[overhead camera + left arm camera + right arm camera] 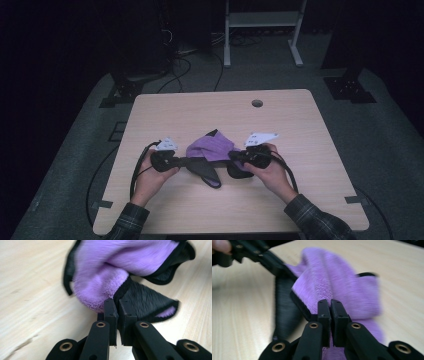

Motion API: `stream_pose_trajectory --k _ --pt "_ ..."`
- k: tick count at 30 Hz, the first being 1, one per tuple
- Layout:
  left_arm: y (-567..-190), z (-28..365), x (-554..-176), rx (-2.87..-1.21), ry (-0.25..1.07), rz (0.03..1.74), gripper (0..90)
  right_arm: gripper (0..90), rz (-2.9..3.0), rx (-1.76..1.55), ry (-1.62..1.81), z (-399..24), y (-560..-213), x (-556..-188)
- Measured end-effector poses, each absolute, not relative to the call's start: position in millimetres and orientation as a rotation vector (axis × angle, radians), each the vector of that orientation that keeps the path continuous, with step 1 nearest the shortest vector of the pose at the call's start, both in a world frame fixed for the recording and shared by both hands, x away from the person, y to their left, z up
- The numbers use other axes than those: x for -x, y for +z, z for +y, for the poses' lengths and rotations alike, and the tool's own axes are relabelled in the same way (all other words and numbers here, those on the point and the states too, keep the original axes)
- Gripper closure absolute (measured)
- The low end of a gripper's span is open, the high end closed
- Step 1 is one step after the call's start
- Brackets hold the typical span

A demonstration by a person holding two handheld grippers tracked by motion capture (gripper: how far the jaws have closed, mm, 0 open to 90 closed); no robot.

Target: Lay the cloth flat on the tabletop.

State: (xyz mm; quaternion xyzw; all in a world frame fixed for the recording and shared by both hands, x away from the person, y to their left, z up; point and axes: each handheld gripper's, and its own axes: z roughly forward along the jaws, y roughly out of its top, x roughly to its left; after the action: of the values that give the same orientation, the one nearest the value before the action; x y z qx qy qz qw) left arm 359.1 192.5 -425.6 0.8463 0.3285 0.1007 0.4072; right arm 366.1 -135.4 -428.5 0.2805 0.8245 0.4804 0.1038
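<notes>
Cloth (pixel 210 150): purple plush on one face, black on the other, black edging. It lay bunched at the centre of the high view, on the near half of the table (pixel 300 130), between the two grippers. One black flap with a purple patch hung down toward the lower middle of that frame.

Left gripper (pixel 184 161): sat left of centre in the high view, held in the person's left hand (pixel 150 177), pointing right at the cloth. In the left gripper view its jaws stood clenched at lower centre of the frame, pinching the cloth's (pixel 105 277) black edging where the purple and black faces met.

Right gripper (pixel 234 155): sat right of centre in the high view, held in the right hand (pixel 270 172), pointing left. In the right gripper view its jaws were likewise clenched at lower centre, gripping the cloth (pixel 337 282) at its black border, purple plush rising behind them. The left gripper (pixel 284 271) crossed the upper left of that frame, its tip on the cloth.

Table: pale wood, with a round hole (pixel 257 103) toward the upper right of its top.

Sleeves: plaid, at the bottom corners of the high view.
</notes>
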Motion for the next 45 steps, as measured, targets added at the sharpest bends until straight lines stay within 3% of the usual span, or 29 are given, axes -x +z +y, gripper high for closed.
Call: stream_pose_trajectory --k 8,11,19,20,25,30,33,38,45 --pt "-420.8 228.1 -367.7 -2.061 0.324 0.926 86.5 87.8 2.353 -0.972 1.396 -174.9 -424.9 -384.5" --pt "-428.7 235.2 -374.1 -2.112 0.454 1.007 88.0 87.8 2.372 -1.0 1.342 -172.4 -433.4 -390.0" --pt "-430.2 231.9 -374.1 -2.086 0.395 0.968 80.6 86.1 2.397 -1.038 1.275 -168.1 -449.3 -400.0" --pt "-428.6 222.2 -370.2 -2.091 0.358 0.911 76.3 74.6 2.38 -1.035 1.29 -169.6 -449.3 -400.5" --pt "-428.0 195.3 -361.6 -2.118 0.293 0.794 68.3 59.8 2.357 -1.006 1.323 -175.4 -440.9 -395.1" --pt "-434.6 162.1 -354.0 -2.212 0.256 0.666 60.4 56.1 2.378 -0.924 1.329 -177.0 -432.3 -380.1" --pt "-440.7 151.0 -354.4 -2.279 0.305 0.64 55.6 56.2 2.389 -0.906 1.327 -178.1 -432.4 -374.3" --pt "-447.8 144.1 -361.9 -2.332 0.326 0.66 83.3 56.6 2.395 -0.919 1.312 -182.8 -434.7 -371.5" --pt "-427.5 153.2 -371.0 -2.176 0.262 0.722 87.3 57.5 2.39 -0.923 1.302 -184.8 -436.3 -372.4"
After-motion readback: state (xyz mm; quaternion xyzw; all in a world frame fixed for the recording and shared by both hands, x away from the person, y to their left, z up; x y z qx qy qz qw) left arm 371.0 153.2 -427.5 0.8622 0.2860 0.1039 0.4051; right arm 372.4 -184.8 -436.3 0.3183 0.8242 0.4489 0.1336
